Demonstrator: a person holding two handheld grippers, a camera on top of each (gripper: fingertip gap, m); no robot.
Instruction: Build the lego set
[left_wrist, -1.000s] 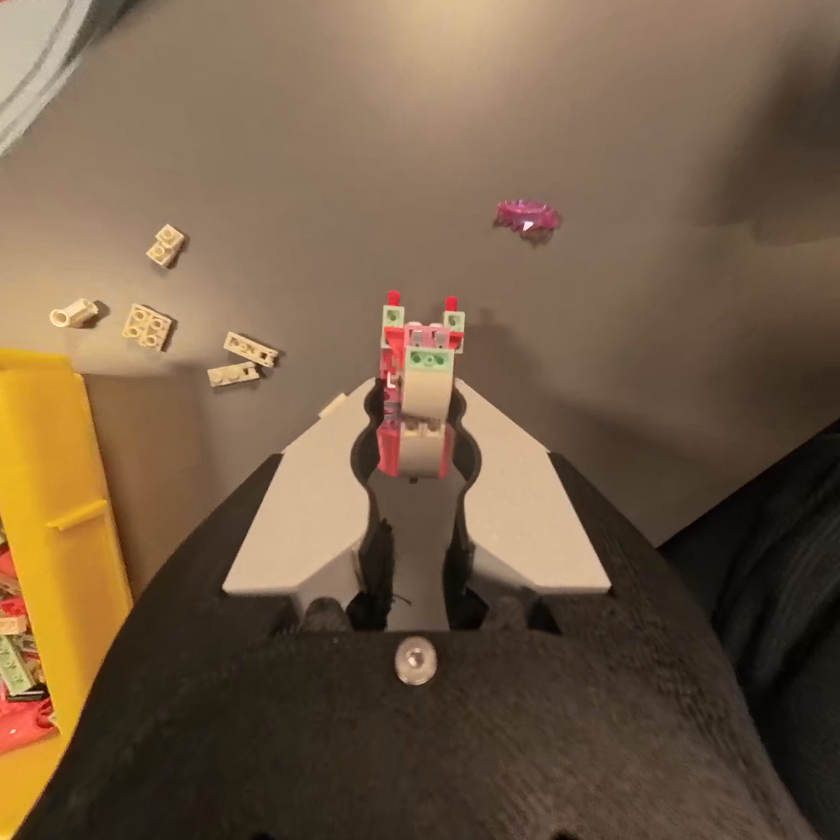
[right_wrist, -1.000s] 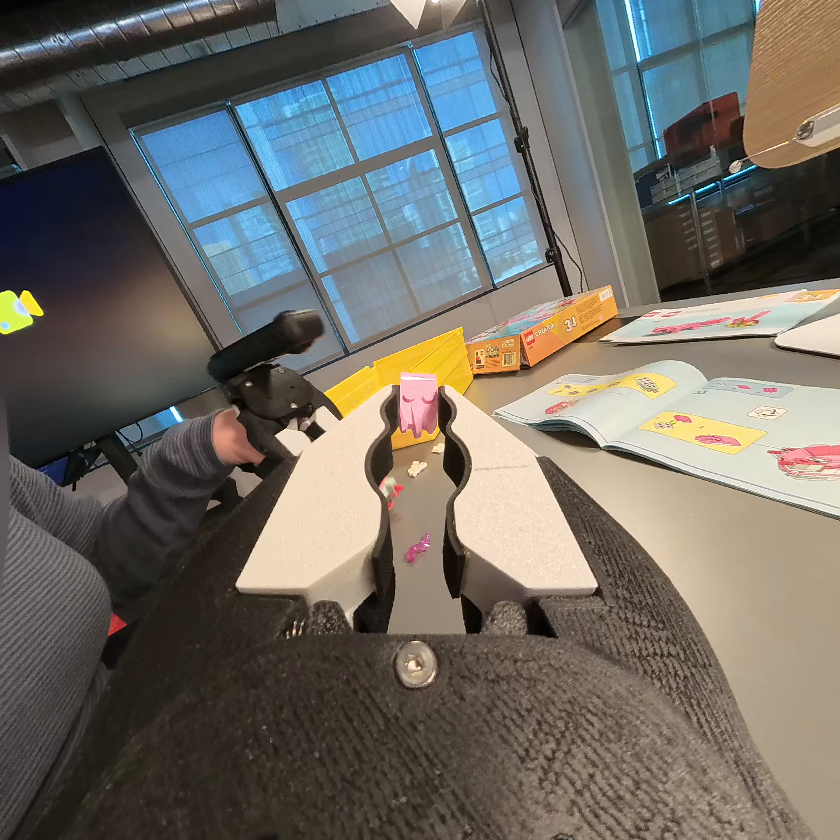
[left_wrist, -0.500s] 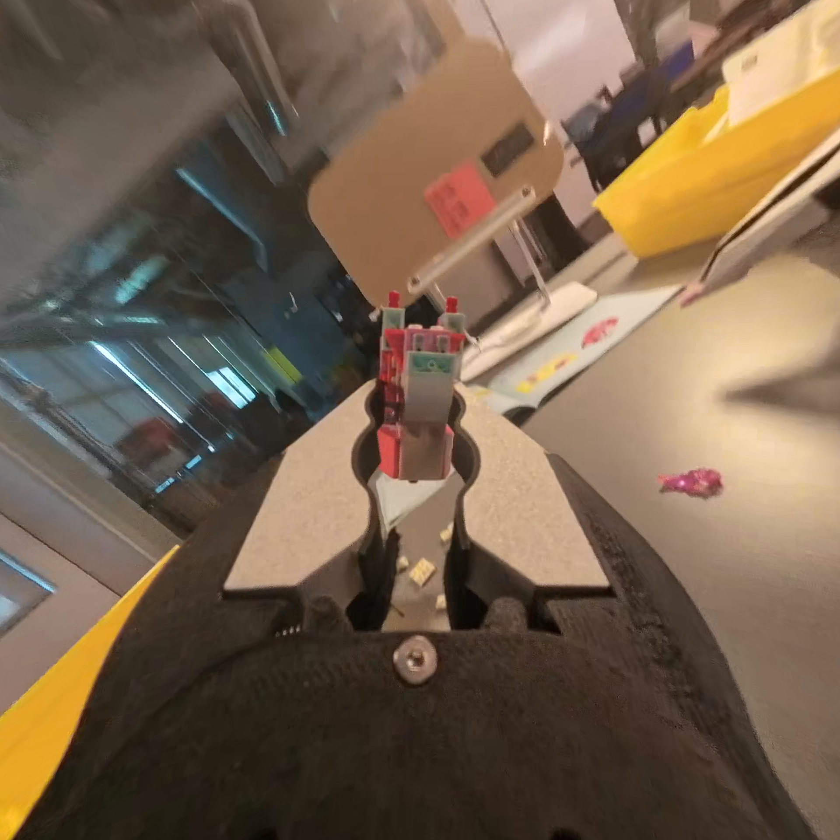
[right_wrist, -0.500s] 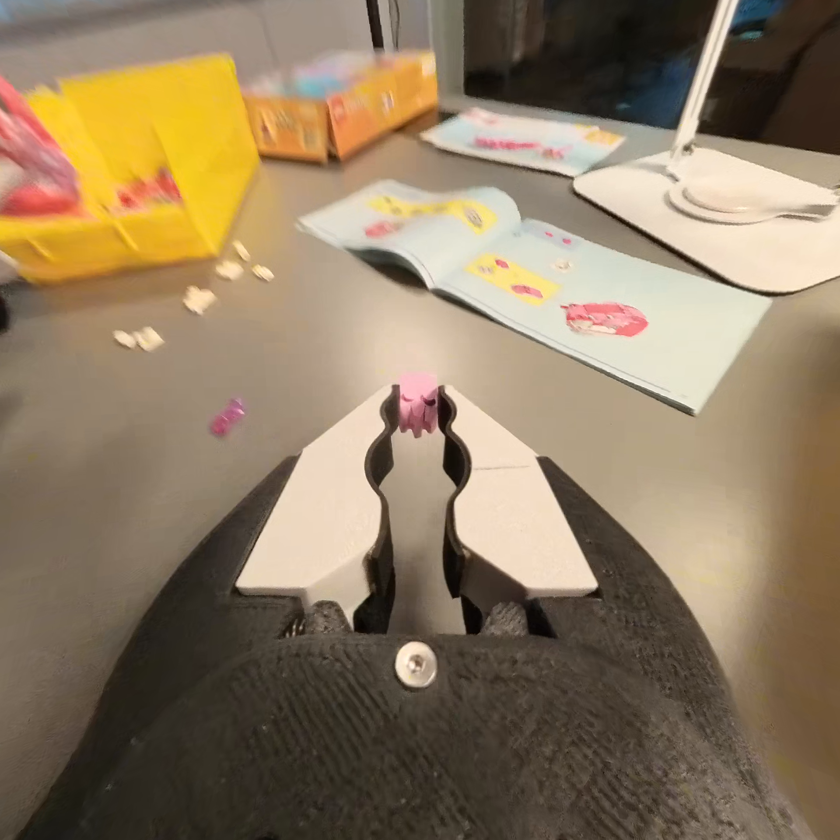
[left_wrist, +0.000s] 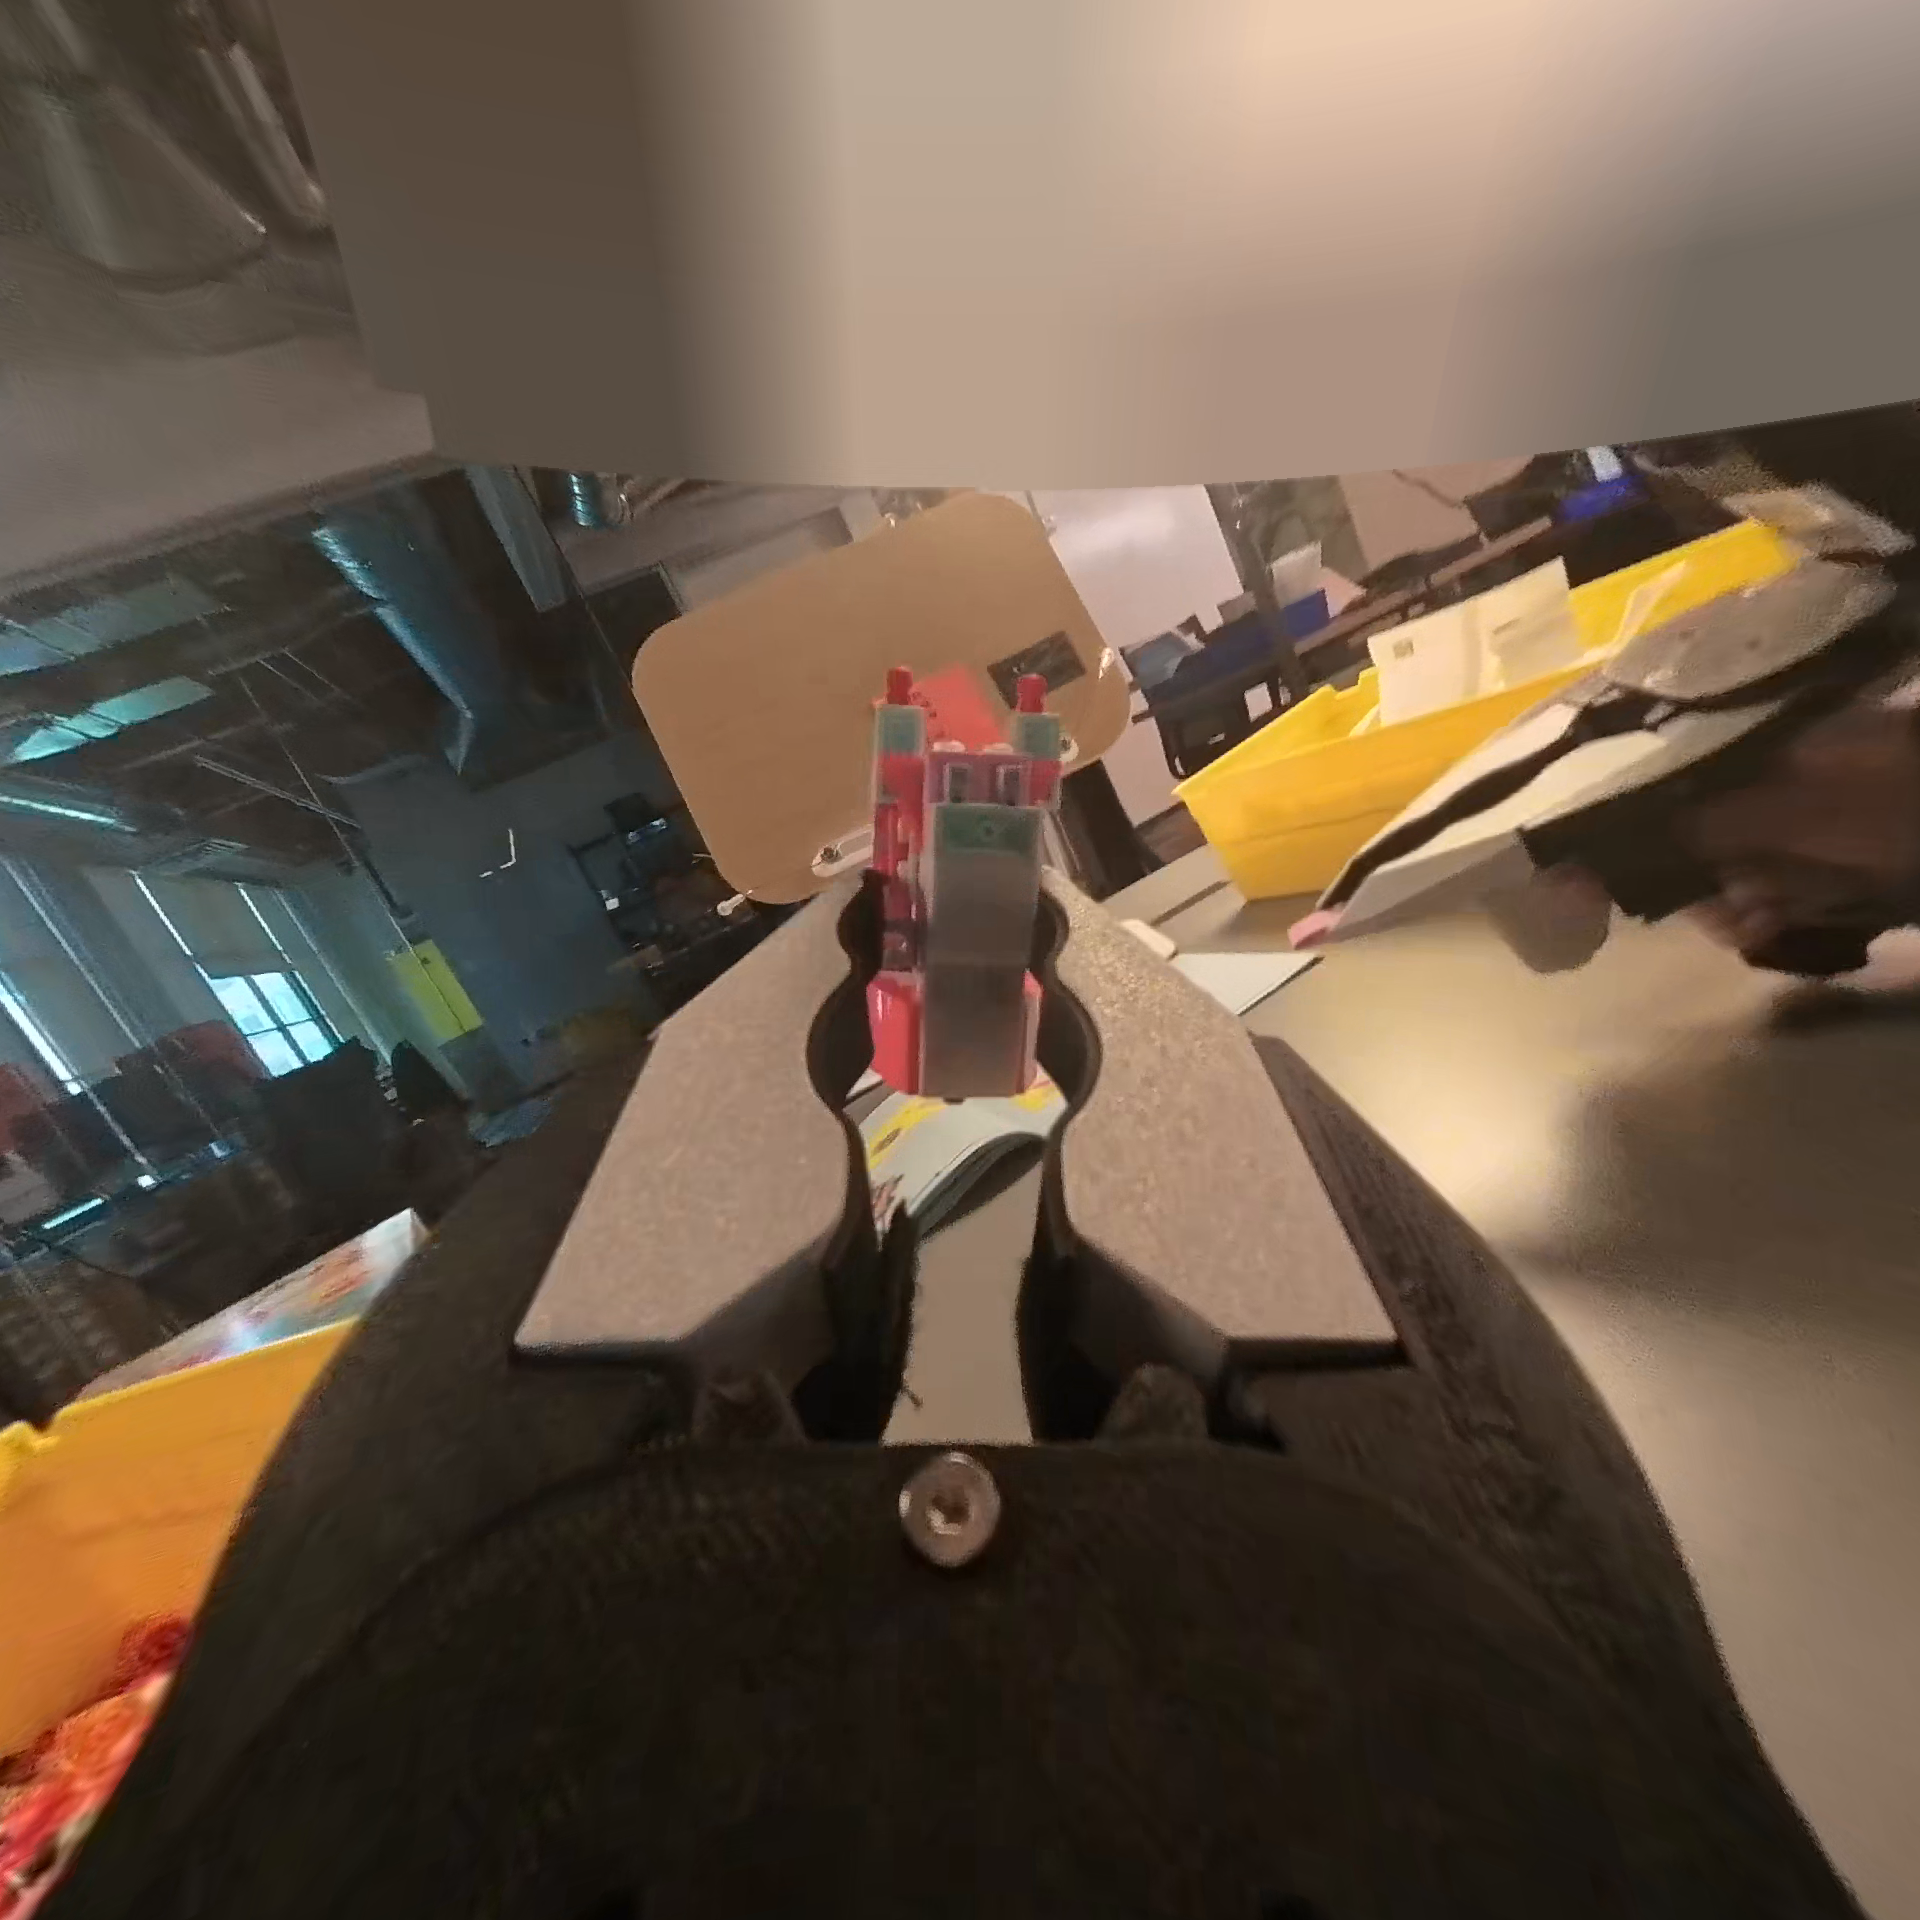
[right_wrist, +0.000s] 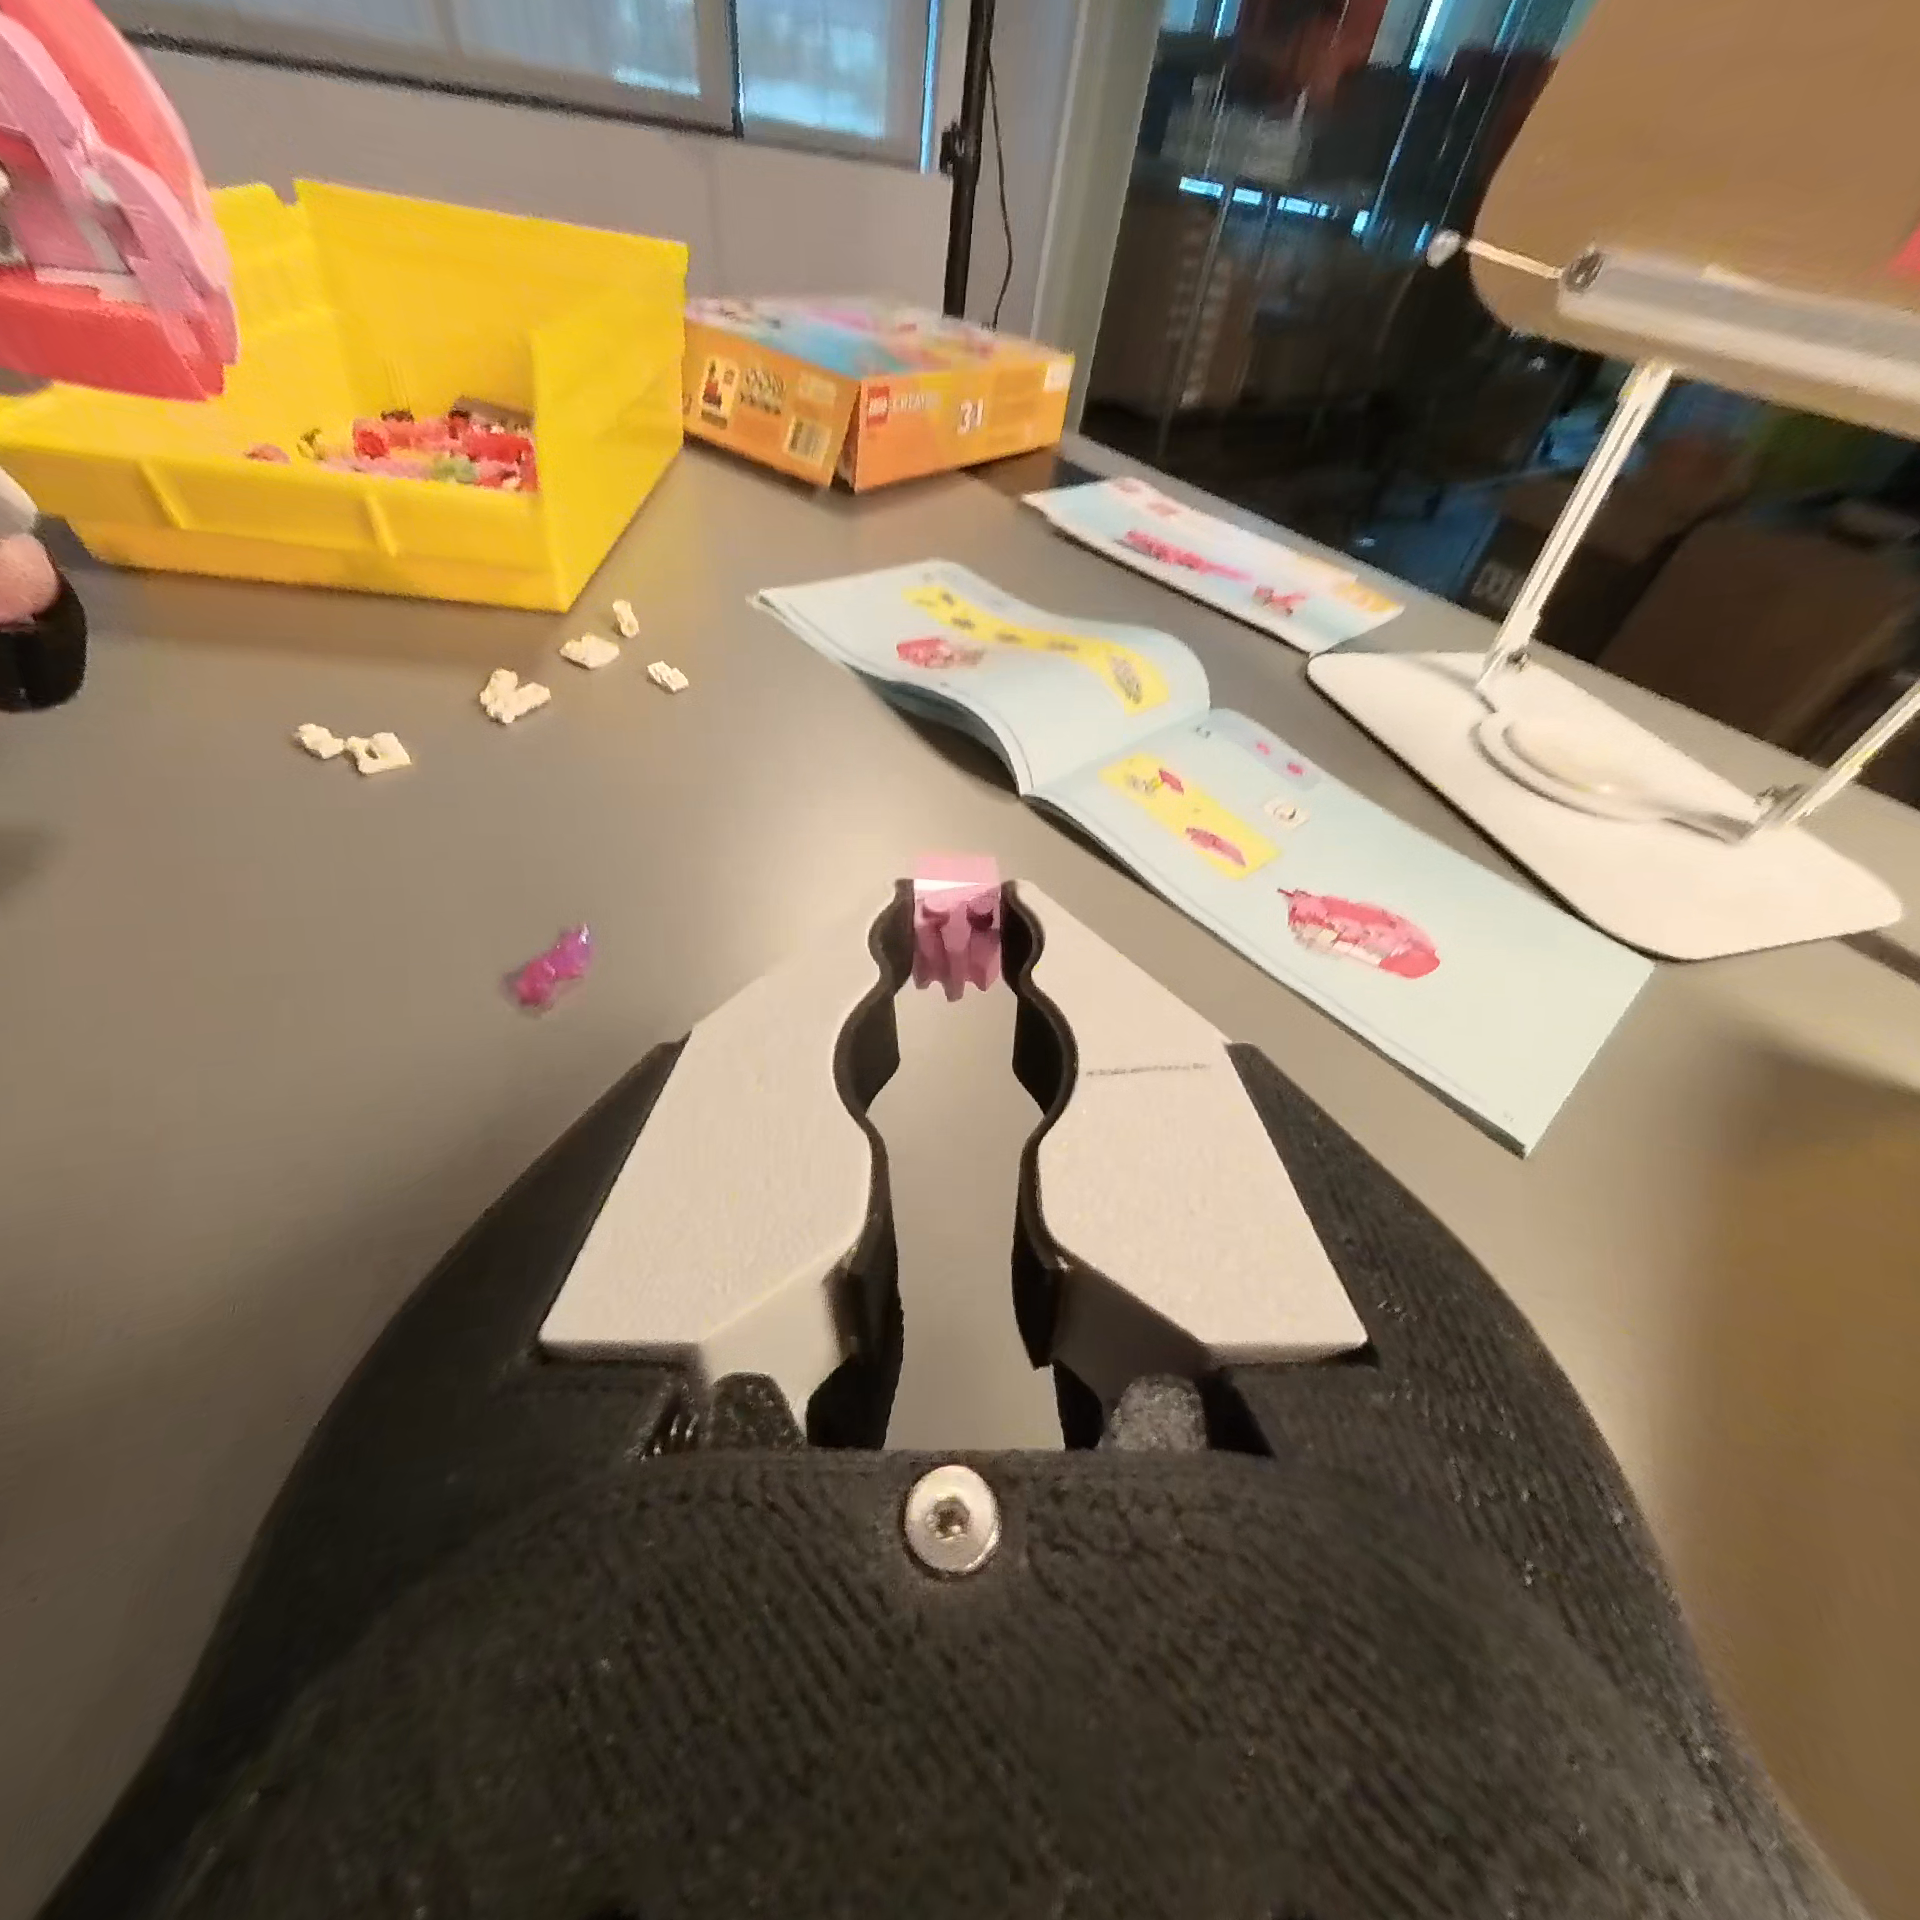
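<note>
A: What do we have in the left gripper (left_wrist: 956, 935)?

B: We have a brick model (left_wrist: 951, 894) of red, pink, pale green and grey pieces clamped there. Both fingers press its sides, and it sticks out past the tips, raised off the grey table (left_wrist: 1558, 1195).

A: And the right gripper (right_wrist: 956, 935)?

B: Its jaws are clenched on a small pink brick (right_wrist: 954, 940), which sits right at the tips with a pad against each side. We see it low over the table, and the open instruction booklet (right_wrist: 1247, 821) lies just to the right of it.

A: What lies around that booklet?

B: Left of the booklet we see a small magenta piece (right_wrist: 551, 966) on the table. Farther left and back lie scattered white bricks (right_wrist: 509, 696). Beyond those stands a yellow bin (right_wrist: 395, 416) with red and pink bricks inside. Behind the booklet we find an orange box (right_wrist: 873, 405) and a second booklet (right_wrist: 1216, 551). To the right of the booklet stands a white lamp base (right_wrist: 1621, 831).

A: Can we see one gripper from the other?

B: Yes. In the left wrist view the right gripper shows at the far right, tips down near the table.
</note>
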